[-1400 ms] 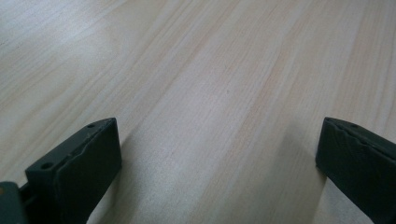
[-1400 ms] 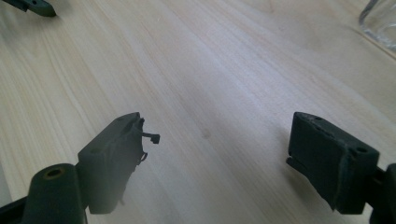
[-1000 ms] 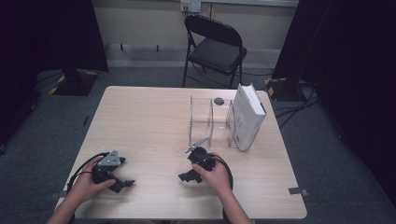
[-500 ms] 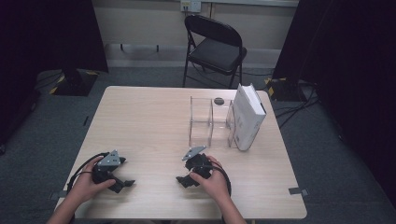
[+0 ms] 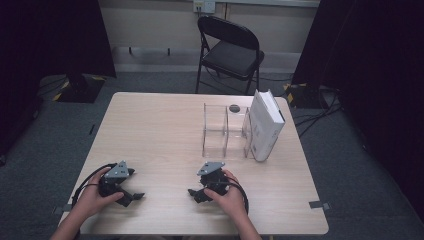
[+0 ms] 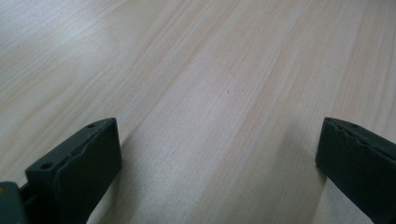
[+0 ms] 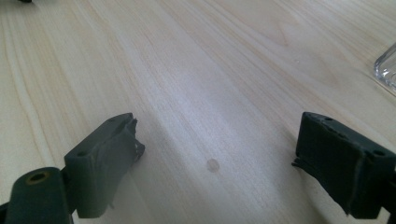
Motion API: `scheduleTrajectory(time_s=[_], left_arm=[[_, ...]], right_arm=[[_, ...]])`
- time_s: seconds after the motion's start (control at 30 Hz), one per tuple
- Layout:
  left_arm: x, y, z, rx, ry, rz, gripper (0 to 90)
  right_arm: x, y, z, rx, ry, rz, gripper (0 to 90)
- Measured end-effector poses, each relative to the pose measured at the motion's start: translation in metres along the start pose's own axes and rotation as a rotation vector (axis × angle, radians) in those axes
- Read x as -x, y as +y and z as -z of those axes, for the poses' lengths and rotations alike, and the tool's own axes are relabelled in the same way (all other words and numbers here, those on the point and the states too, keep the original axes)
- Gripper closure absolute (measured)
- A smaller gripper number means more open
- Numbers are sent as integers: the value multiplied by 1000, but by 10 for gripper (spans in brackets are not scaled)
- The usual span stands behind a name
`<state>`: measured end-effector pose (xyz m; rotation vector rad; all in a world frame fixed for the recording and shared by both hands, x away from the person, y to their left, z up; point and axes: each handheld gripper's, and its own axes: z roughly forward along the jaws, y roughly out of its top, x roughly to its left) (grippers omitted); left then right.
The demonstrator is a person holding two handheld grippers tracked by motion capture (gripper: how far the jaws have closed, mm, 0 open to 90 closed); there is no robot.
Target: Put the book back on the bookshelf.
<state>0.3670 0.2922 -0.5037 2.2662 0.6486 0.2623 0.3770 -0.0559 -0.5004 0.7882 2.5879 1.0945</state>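
High view has both grippers, left (image 5: pixel 131 196) and right (image 5: pixel 196 193), resting on the bench (image 5: pixel 160 135) with jaws released and empty, the right's having just been opening, so looks like a pause, next reaching for the white book (image 5: pixel 264 127) in the clear rack (image 5: pixel 225 131).

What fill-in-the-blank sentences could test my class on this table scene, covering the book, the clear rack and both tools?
1. The white book stands on edge against the ____ side of the clear acrylic rack, as the high view shows it.
2. Both the left tool and the right tool have their jaws ____, with only bare wood between them.
3. Behind the wooden table stands a black folding ____.

Missing words: right; open; chair
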Motion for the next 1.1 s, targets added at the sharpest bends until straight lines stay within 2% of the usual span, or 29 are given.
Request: scheduleTrajectory(time_s=[0.03, 0.33, 0.43, 1.1], left_arm=[[0, 0, 0, -1, 0, 0, 0], [0, 0, 1, -7, -7, 1, 0], [0, 0, 1, -7, -8, 1, 0], [0, 0, 1, -8, -7, 0, 0]], right_arm=[[0, -2, 0, 15, 0, -6, 109], [0, -2, 0, 14, 1, -4, 109], [2, -2, 0, 20, 13, 19, 110], [2, -3, 1, 17, 11, 20, 110]])
